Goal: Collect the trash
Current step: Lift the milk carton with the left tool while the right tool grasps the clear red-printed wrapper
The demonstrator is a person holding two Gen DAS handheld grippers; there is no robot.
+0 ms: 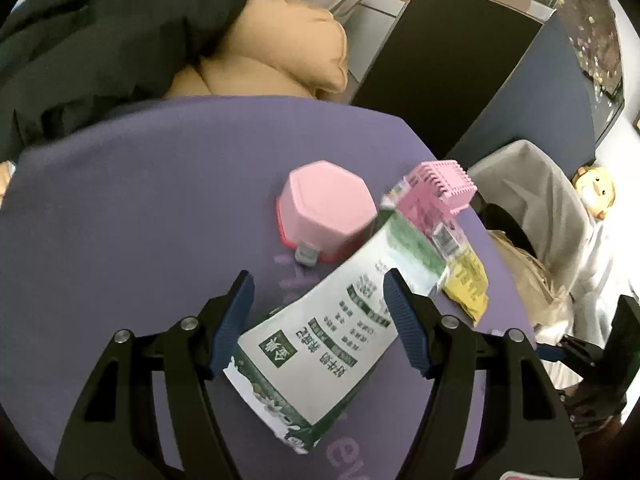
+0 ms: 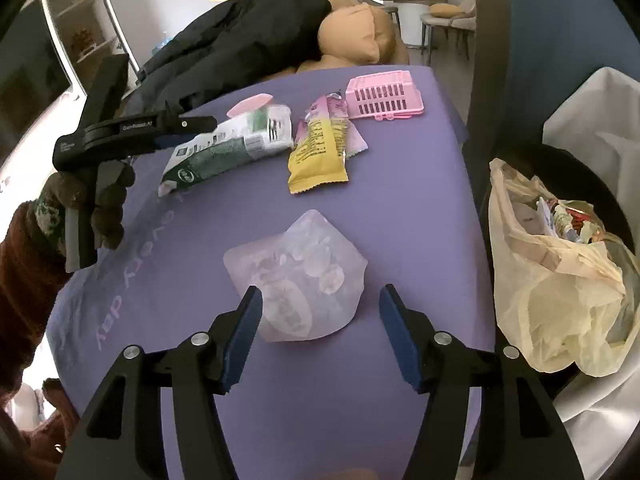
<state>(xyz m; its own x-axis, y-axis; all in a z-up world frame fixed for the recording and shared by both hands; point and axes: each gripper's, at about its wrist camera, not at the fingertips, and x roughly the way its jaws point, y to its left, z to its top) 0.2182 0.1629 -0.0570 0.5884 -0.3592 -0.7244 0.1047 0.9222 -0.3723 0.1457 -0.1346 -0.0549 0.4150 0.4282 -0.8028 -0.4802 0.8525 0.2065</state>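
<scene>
a: why is the rubbish spread along the purple tabletop (image 2: pixel 400 208) like that?

b: looks to me like loose litter set out within reach of the bin (image 2: pixel 568 168) at the table's right edge. the bin is lined with a cream bag (image 2: pixel 552 292) that already has scraps in it, so each piece only needs a short carry.

a: what's on the table?

b: a green and white milk pouch (image 1: pixel 320 344) lying flat, a yellow snack wrapper (image 2: pixel 318 156) just beside it, and a crumpled clear plastic wrapper (image 2: pixel 300 284) nearer the front. a pink basket (image 2: pixel 384 94) and a pink lidded tub (image 1: pixel 326 216) sit at the far end; i'd guess those aren't trash.

a: the left gripper (image 1: pixel 318 312)?

b: jaws spread fairly wide, straddling the milk pouch. the pouch lies between the blue pads, but i can't see them pressing on it.

a: and the right gripper (image 2: pixel 320 332)?

b: wide too, holding nothing. the clear wrapper rests on the table just ahead of its fingertips, the left pad close to its edge. that wrapper seems the next target.
</scene>
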